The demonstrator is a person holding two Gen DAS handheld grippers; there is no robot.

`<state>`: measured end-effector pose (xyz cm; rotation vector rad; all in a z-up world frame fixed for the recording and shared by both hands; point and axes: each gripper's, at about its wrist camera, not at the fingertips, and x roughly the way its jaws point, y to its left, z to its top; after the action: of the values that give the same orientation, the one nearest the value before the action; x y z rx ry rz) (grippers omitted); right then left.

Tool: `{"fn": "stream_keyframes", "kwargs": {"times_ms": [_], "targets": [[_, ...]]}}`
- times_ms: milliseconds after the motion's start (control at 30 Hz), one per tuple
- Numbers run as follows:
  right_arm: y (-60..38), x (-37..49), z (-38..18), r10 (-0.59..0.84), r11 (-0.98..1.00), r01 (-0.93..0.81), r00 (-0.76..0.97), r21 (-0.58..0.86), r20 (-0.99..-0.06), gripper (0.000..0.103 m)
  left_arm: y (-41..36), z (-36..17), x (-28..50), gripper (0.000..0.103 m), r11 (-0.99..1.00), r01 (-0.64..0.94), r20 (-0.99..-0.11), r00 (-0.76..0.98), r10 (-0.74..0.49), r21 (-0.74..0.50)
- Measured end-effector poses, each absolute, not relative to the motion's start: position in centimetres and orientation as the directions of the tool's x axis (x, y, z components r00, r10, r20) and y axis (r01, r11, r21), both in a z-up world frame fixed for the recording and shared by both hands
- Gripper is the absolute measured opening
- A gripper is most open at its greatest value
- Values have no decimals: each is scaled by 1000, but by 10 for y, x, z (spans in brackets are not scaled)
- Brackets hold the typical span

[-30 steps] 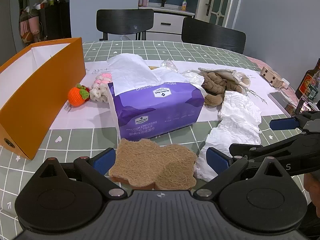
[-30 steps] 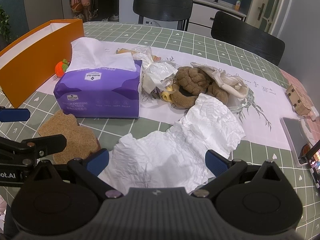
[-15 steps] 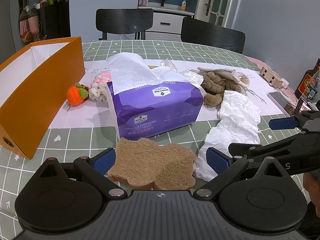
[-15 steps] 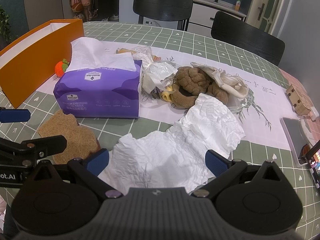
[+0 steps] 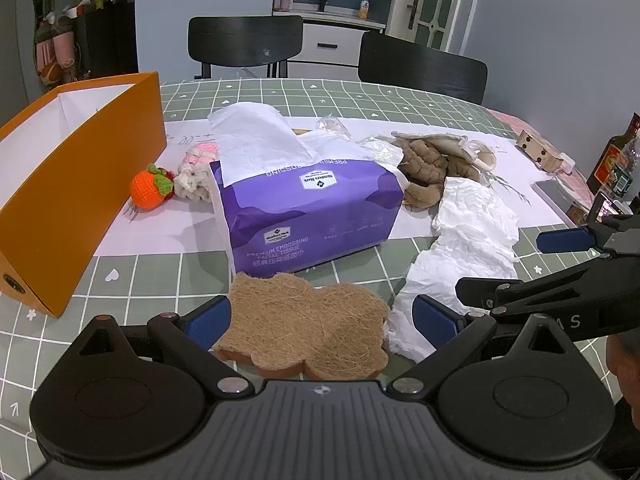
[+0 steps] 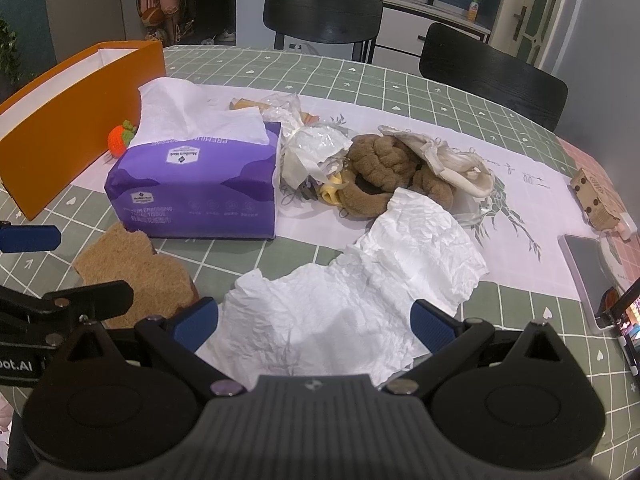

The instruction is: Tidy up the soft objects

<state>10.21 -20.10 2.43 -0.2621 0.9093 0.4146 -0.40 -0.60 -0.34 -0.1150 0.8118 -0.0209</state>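
Observation:
A brown fibre sponge (image 5: 304,322) lies flat on the table between the wide-apart fingers of my open left gripper (image 5: 322,322); the sponge (image 6: 132,272) also shows in the right wrist view. Crumpled white tissue (image 6: 352,300) spreads between the fingers of my open right gripper (image 6: 316,324). Just beyond stands a purple tissue pack (image 5: 304,216) with a sheet sticking up. Behind it lie an orange crochet fruit (image 5: 148,189), a pink and white knit piece (image 5: 196,172), a brown plush (image 6: 384,172) and a cream cloth pouch (image 6: 452,160). An orange box (image 5: 76,184) stands open at the left.
The table has a green checked cloth (image 5: 168,276) and a white runner. Crinkled clear plastic (image 6: 312,144) lies by the plush. A phone (image 6: 586,268), a small wooden box (image 6: 596,196) and a bottle (image 5: 612,160) sit at the right. Two black chairs (image 5: 246,42) stand behind.
The left wrist view has shifted slightly, so the sponge and tissue pack sit a little lower and nearer. Both grippers stay open; nothing was grasped or moved.

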Motion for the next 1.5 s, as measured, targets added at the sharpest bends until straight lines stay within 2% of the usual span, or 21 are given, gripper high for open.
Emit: {"fn": "stream_keyframes", "kwargs": {"times_ms": [833,1033,1267,1367,1500], "targets": [[-204,104,29,248,893,-449,558,-37,-792,100,0,-10,0,103,996,-26,-732,680,-42,-82],[-217,105,41,362,877,-480,614,33,-701,100,7,-17,2,103,999,40,-722,691,-42,-19],[-236,102,45,394,872,-487,757,-48,-522,100,14,-28,3,103,995,101,-732,678,-64,7],[-234,108,42,362,867,-486,767,-111,-530,100,11,-34,4,103,990,138,-738,668,-92,1],[-238,118,33,355,870,-485,742,-90,-568,100,4,-38,2,103,982,186,-734,666,-134,-10]]}}
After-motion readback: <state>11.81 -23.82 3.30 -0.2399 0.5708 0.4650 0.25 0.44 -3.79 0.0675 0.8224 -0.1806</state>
